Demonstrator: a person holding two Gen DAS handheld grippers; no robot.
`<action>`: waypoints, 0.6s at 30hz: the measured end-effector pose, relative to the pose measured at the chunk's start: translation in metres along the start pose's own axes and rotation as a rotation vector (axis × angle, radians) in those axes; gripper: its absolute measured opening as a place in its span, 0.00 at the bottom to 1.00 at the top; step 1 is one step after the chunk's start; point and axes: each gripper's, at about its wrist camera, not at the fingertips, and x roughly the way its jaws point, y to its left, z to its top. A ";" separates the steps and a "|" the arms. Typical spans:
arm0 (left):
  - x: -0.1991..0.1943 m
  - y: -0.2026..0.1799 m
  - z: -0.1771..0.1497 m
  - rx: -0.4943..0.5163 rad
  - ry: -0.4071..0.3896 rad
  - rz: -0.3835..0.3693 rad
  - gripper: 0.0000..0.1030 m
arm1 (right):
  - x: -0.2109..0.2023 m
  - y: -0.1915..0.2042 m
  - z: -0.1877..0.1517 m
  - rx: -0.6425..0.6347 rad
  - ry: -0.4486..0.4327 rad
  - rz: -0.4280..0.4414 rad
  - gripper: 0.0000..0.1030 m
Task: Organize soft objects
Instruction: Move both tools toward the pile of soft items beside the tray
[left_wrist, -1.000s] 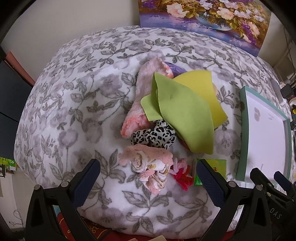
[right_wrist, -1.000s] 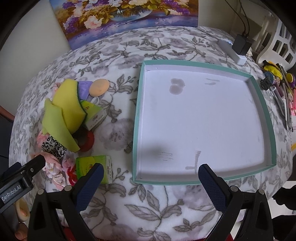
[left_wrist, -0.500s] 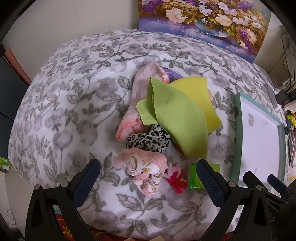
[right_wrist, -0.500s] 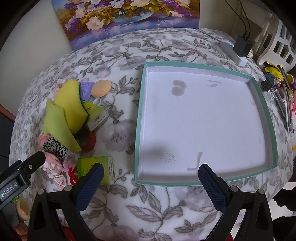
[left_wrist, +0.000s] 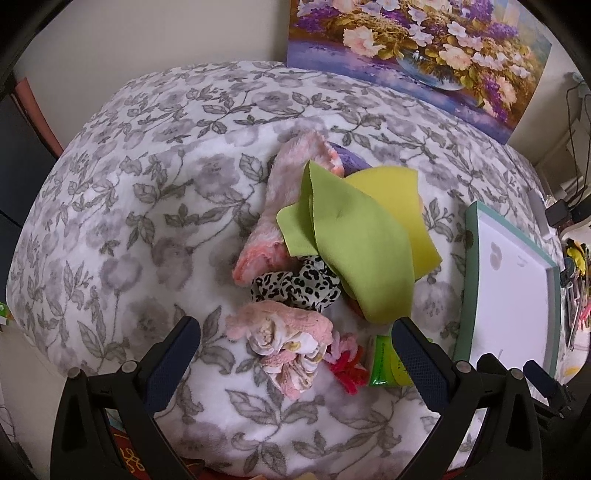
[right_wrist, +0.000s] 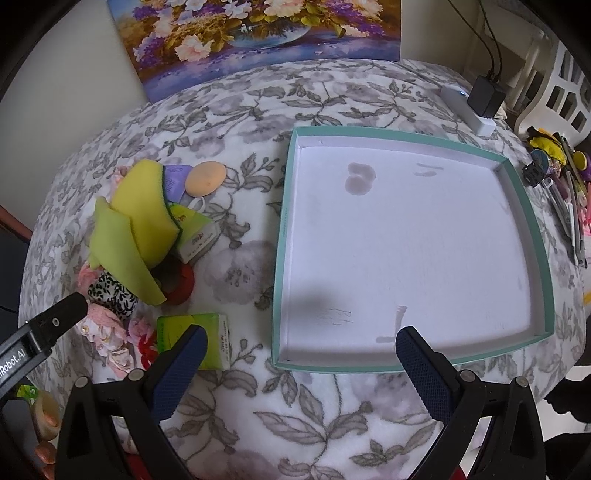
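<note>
Two grippers hovered above the flowered blanket (left_wrist: 122, 206), both with fingers spread wide and nothing between them: the left gripper (left_wrist: 295, 343) over the heap of soft things, the right gripper (right_wrist: 299, 350) at the near edge of the teal-rimmed tray (right_wrist: 282, 236), whose white floor lay bare. The heap sat well to the left of the tray: a green cloth (left_wrist: 354, 240) draped over a yellow cloth (left_wrist: 391, 192), a pink fluffy towel (left_wrist: 291, 173) and a leopard-print scrunchie (left_wrist: 295, 286) under them, a pink floral bundle (left_wrist: 284, 339) nearest the left fingers, with a red chenille piece (left_wrist: 347, 369) and a green packet (right_wrist: 188, 325) just beside it. Nothing appeared sorted yet, so this looked like the approach before the first pick; the next move probably called for lowering the left gripper onto the floral bundle and closing round it. Compared with a second before, the left view had drawn back and shifted leftward, showing less of the tray, while the right view had scarcely changed.
</note>
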 end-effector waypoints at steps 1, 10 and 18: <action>0.000 0.000 0.000 0.000 -0.003 -0.002 1.00 | 0.000 0.000 0.000 0.001 0.000 0.001 1.00; -0.003 0.005 0.001 -0.024 -0.028 0.012 1.00 | -0.001 0.003 0.001 -0.012 -0.001 -0.010 1.00; -0.003 0.024 0.006 -0.071 -0.027 0.011 1.00 | -0.003 0.025 0.001 -0.069 -0.010 -0.014 1.00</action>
